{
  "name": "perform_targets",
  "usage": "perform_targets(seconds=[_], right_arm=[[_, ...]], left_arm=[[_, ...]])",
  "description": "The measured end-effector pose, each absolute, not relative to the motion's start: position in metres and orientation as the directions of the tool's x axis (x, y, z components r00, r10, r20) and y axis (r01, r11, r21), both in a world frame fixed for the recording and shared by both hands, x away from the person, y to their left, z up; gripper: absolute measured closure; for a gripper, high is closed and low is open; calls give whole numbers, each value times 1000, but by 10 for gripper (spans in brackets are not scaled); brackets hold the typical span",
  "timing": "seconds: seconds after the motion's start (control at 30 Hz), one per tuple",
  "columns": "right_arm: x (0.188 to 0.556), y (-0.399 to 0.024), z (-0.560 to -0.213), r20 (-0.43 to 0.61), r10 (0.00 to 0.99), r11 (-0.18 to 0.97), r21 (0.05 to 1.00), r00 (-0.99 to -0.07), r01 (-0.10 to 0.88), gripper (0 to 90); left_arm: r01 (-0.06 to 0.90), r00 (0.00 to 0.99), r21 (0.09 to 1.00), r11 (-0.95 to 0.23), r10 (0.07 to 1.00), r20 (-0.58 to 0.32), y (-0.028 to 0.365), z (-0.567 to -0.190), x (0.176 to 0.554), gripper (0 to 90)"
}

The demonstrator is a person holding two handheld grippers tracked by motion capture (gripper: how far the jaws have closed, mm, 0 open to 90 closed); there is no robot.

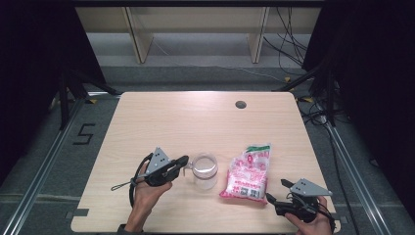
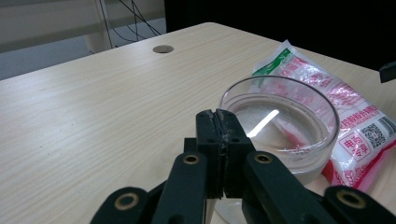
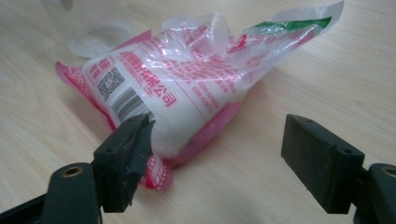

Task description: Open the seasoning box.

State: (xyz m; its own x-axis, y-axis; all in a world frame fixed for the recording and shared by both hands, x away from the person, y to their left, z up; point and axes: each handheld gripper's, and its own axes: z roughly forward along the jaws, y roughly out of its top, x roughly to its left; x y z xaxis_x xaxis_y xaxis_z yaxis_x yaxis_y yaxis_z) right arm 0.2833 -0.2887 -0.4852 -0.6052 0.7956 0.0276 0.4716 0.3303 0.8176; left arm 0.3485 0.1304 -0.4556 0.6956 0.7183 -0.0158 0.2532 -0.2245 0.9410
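Lower left of the high view: left gripper (image 1: 183,162), jaws closed flat together on the rim of the glass jar (image 1: 204,170) at lower centre. Right of it lies the pink-and-white bag (image 1: 247,173). Lower right: right gripper (image 1: 274,190), jaws wide apart, holding nothing. Risk: the thin-rim pinch may slip, tipping the jar.

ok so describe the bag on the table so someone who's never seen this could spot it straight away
On the light wooden table, look at the near half, right of centre. There a clear glass jar stands, and just to its right lies the plastic bag, flat, ahead of the open right gripper. It is the one soft thing there: pink and white with red print, a green top strip, and white grains inside.
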Motion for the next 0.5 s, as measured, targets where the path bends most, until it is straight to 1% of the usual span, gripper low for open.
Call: perform_targets(seconds=[0.03, 0.07, 0.1, 0.13, 0.17, 0.2, 0.23, 0.27, 0.3, 0.33, 0.37, 0.4, 0.43, 0.47, 0.5], right_arm=[[283, -288, -484, 23, 800, 326, 822, -599, 466, 251], [283, -288, -484, 28, 792, 322, 830, -610, 455, 237], [281, -285, -483, 47, 796, 305, 831, -604, 466, 212], [282, -285, -483, 25, 774, 326, 840, -632, 433, 186], [279, -282, -482, 36, 778, 326, 830, -627, 452, 184], [281, -281, -482, -12, 764, 352, 845, -645, 402, 179], [280, -278, -481, -21, 752, 363, 847, -658, 388, 168], [278, -274, -480, -9, 739, 366, 845, -674, 390, 151], [279, -272, -479, -45, 728, 390, 847, -684, 360, 153], [278, -269, -478, -60, 714, 410, 843, -697, 348, 153], [278, -266, -478, -81, 700, 431, 840, -710, 329, 153], [276, -262, -477, -74, 697, 433, 837, -714, 336, 154], [276, -258, -477, -88, 679, 449, 835, -729, 318, 155], [276, -256, -476, -93, 673, 455, 834, -734, 311, 166], [276, -253, -476, -96, 671, 460, 832, -735, 311, 227]], left_arm=[[253, 696, 941, -225, 718, -15, 130, -455, 348, 880], [253, 696, 941, -226, 718, -15, 130, -455, 348, 880], [257, 695, 941, -222, 719, -20, 130, -456, 348, 880], [255, 697, 943, -212, 717, -27, 130, -456, 349, 880], [247, 704, 945, -215, 710, -23, 131, -456, 350, 879], [256, 698, 944, -206, 715, -33, 131, -457, 349, 880], [247, 701, 945, -212, 713, -23, 131, -456, 349, 880], [252, 701, 945, -209, 713, -29, 131, -457, 349, 880], [261, 698, 945, -198, 714, -43, 131, -457, 349, 879], [269, 694, 946, -179, 718, -62, 131, -458, 349, 879], [266, 696, 946, -187, 716, -54, 132, -458, 349, 879], [265, 697, 946, -189, 715, -53, 132, -458, 349, 879], [267, 698, 946, -186, 714, -56, 132, -458, 349, 879], [267, 697, 946, -186, 715, -56, 132, -458, 349, 879], [267, 697, 945, -191, 715, -52, 133, -458, 349, 879]])
